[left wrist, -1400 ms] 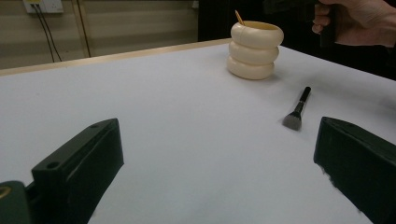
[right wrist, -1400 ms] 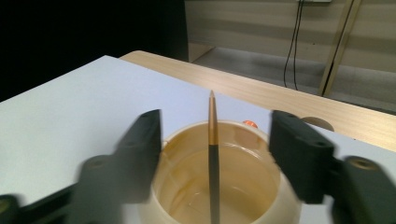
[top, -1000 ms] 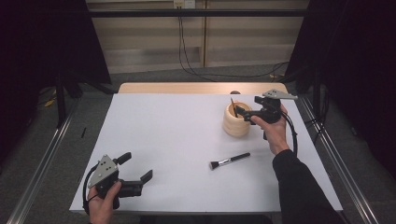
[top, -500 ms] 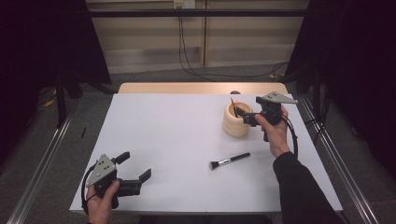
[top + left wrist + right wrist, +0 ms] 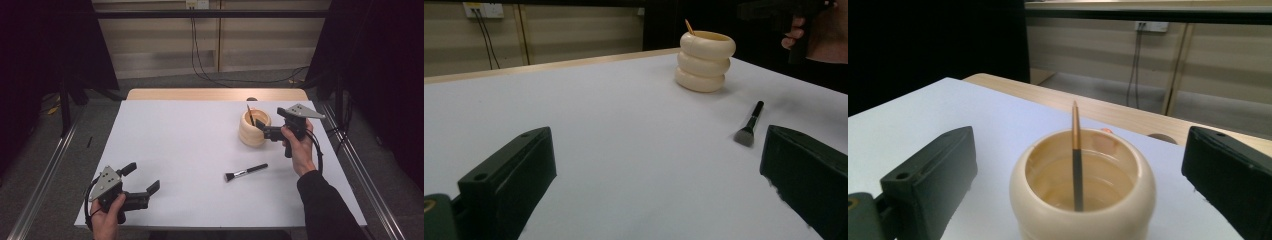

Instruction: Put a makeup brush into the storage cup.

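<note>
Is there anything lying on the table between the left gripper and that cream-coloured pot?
Yes: a small black-handled brush lies on the white table between the left gripper and the cream pot, seen in the high view and the left gripper view.

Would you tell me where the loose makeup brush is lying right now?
In the high view, the makeup brush lies flat on the white table, right of centre, just in front of the cream holder.

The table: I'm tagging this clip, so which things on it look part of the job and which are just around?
Likely part of the job:
- cream ribbed holder
- thin brush standing in it
- black makeup brush lying on the white table
- right gripper, open at the holder
- left gripper, open, near the table's front edge

Just around:
- wall cables
- floor rails
</note>
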Tool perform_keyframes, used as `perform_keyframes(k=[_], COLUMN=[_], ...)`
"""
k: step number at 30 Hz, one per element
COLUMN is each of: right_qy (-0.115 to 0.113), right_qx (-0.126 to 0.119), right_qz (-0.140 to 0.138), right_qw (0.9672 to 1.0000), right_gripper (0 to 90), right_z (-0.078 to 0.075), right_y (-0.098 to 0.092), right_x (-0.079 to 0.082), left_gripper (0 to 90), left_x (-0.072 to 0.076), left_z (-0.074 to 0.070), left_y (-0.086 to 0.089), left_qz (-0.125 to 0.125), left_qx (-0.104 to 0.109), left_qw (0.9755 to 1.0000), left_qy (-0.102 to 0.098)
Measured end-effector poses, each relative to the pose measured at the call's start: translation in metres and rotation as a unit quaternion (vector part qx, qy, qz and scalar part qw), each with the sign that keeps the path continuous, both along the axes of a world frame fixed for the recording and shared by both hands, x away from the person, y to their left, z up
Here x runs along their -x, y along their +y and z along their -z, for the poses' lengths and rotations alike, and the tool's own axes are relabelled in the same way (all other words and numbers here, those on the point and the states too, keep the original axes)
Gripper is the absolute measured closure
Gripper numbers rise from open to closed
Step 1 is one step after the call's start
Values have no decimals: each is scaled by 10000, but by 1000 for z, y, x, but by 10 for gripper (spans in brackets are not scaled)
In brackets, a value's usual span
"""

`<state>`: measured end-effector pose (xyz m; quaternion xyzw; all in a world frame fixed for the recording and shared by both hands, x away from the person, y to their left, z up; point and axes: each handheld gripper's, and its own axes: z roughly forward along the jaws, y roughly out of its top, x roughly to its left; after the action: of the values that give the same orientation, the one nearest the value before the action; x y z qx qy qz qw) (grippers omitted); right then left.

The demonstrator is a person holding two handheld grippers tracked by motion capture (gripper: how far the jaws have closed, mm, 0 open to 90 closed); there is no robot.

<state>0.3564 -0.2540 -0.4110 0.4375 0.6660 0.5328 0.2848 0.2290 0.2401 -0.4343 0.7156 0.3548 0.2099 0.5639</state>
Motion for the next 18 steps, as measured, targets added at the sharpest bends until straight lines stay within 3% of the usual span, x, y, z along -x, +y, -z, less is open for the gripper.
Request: perform_keyframes(k=[18], right_qy=[-85], right_qx=[-66], right_qz=[144], right_qw=[9998], right_gripper=[11], right_z=[4], right_y=[-15], right_x=[48], left_gripper=[13], left_x=[0], left_z=[-1], left_y=[1], left_qz=[-6], left_qx=[18], left_qw=[10000], left_qy=[-20])
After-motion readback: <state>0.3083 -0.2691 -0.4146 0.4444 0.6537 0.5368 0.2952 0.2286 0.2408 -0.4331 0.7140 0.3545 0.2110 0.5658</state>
